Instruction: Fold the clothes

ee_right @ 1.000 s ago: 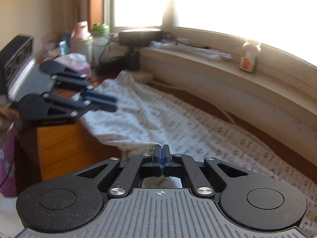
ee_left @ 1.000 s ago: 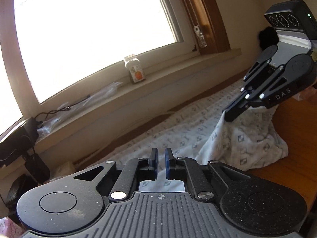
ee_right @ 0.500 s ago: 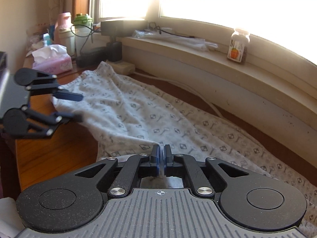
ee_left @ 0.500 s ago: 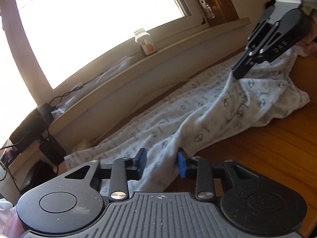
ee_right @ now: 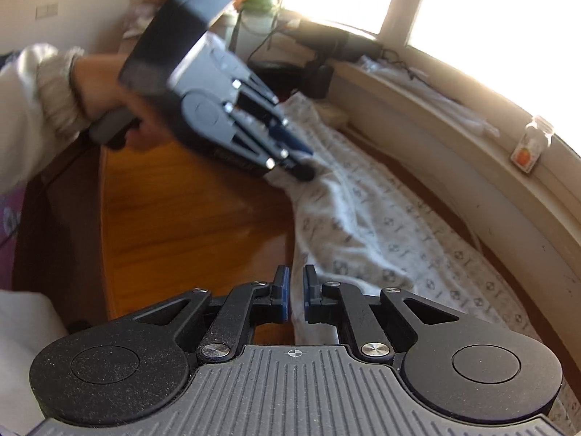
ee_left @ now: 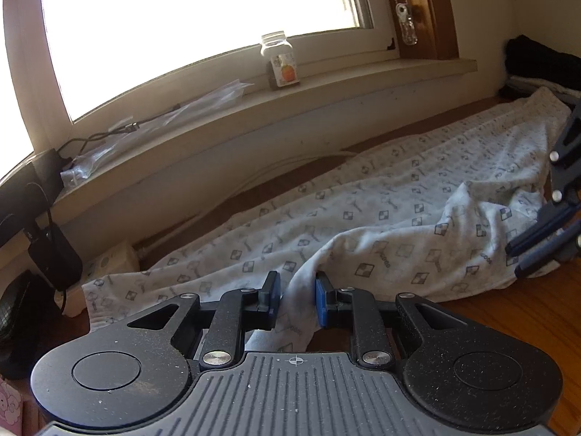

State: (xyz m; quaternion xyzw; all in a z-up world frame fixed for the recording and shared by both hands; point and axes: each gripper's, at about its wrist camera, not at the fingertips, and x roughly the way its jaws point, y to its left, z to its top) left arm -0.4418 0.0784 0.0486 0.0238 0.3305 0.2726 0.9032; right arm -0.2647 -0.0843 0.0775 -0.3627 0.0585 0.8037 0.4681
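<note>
The patterned garment [ee_left: 381,218] lies stretched along the wooden table [ee_right: 174,214] below the windowsill [ee_left: 254,98] – a fold of it runs between both tools' pads. The left gripper [ee_left: 297,296] stands narrowly parted around that fold, the right gripper [ee_right: 296,292] – its jaws opening – barely apart

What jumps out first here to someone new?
The long patterned cloth stretched along the wooden table under the bright window. Next, the left tongs, open with a ridge of cloth between their blue pads, and the right tongs, jaws opening over the cloth's other end. A small jar stands alone on the sill.
</note>
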